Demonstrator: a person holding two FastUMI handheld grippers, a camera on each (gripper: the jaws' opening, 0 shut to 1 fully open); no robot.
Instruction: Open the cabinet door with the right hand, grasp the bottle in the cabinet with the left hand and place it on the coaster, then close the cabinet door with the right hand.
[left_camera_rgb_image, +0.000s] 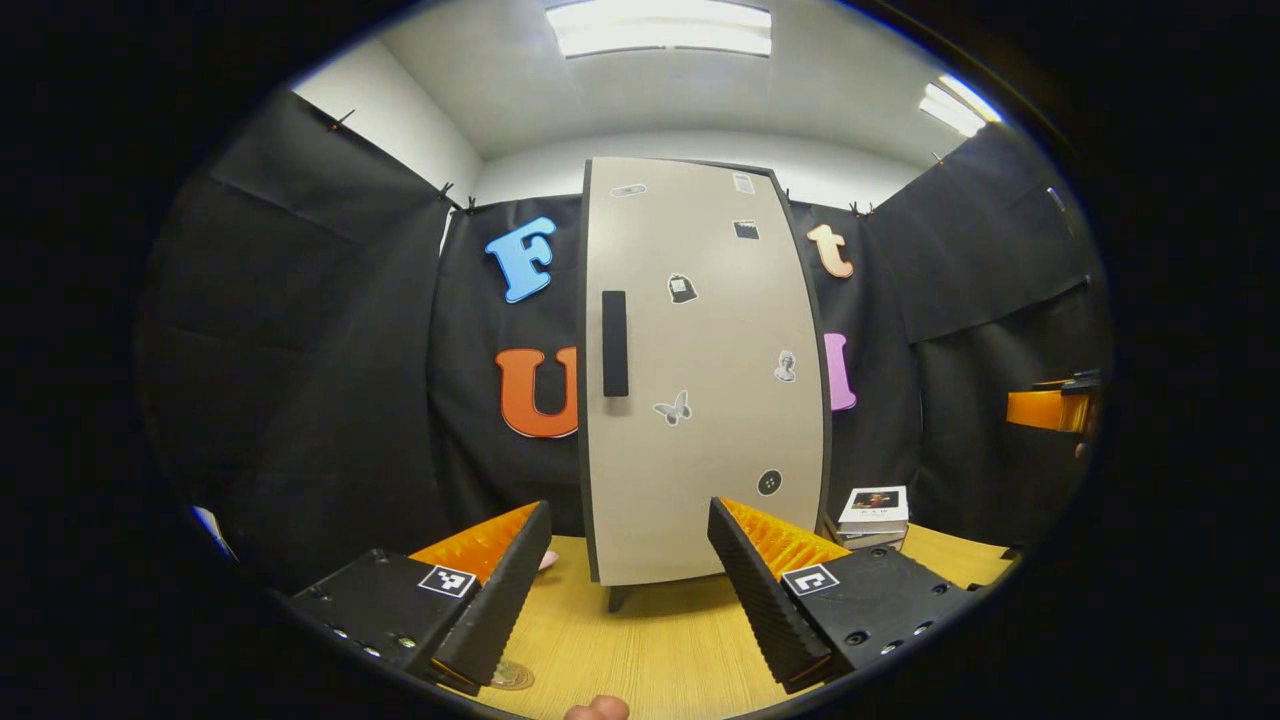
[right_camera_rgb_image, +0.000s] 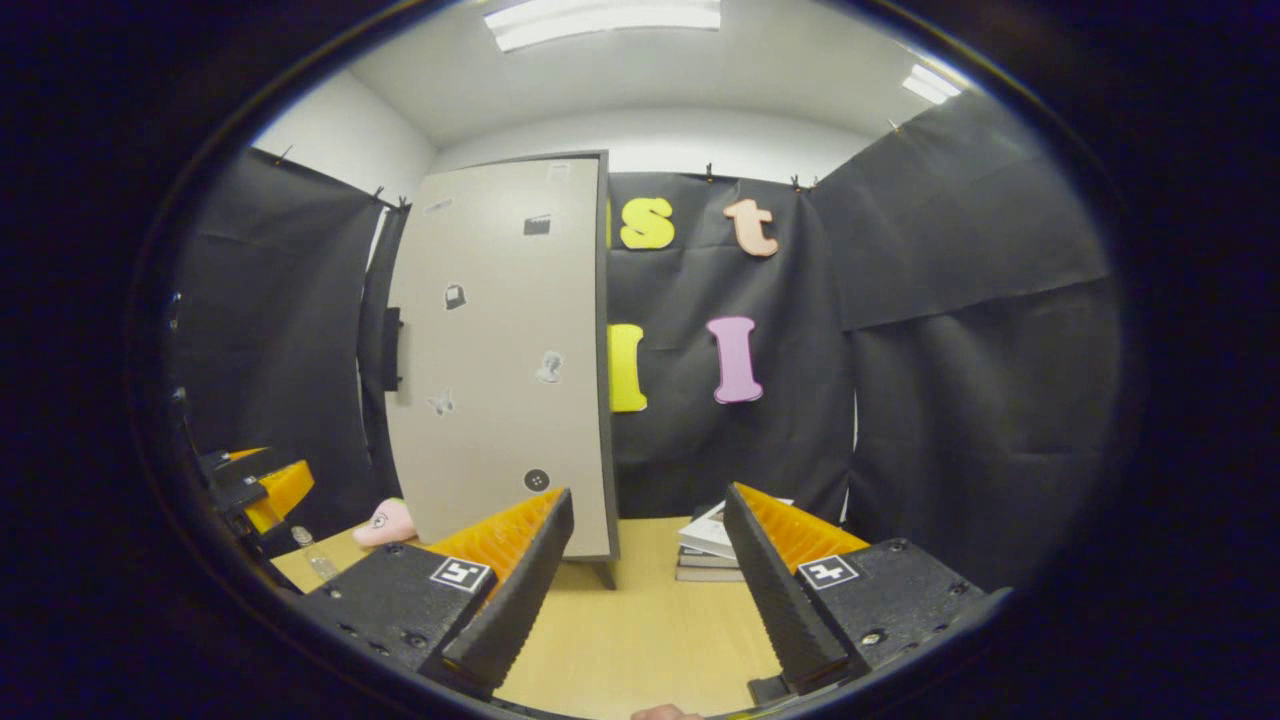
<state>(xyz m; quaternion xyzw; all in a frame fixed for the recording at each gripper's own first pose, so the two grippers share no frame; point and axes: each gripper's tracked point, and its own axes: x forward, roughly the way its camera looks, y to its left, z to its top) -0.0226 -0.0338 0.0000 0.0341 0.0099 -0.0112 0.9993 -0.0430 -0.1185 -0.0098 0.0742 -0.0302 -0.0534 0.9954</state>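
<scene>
**A:** Dead ahead in the left gripper view: cabinet (left_camera_rgb_image: 700, 380), door (left_camera_rgb_image: 715, 330) closed, standing on the wooden table (left_camera_rgb_image: 650, 650). Black handle (left_camera_rgb_image: 615, 343) sits on the door's left edge, roughly 9 o'clock from door centre.

**B:** Left gripper (left_camera_rgb_image: 630, 590) state?

**A:** Released. Jaws spread wide, nothing between them, fingertips short of the door's bottom edge, no contact. Table shows through the gap.

**B:** Right one?

**A:** Right gripper (right_camera_rgb_image: 645, 585) also released, jaws apart and empty. In the right gripper view the cabinet (right_camera_rgb_image: 500, 360) sits at 10 o'clock, seen at an angle, handle (right_camera_rgb_image: 391, 348) on its far left edge. Not touching it.

**B:** Bottle? Coaster?

**A:** Can't locate the bottle, door is closed. A small round disc (left_camera_rgb_image: 511, 676) lies on the table at 7 o'clock in the left gripper view, beside the left finger; can't tell if it's the coaster.

**B:** Other clutter?

**A:** Stack of books (left_camera_rgb_image: 873, 515) at 4 o'clock of the cabinet in the left gripper view, just beside its right foot; same books (right_camera_rgb_image: 712, 545) between the fingers in the right gripper view. Pink object (right_camera_rgb_image: 385, 523) on the table left of the cabinet, 8 o'clock. Stickers on the door face.
</scene>
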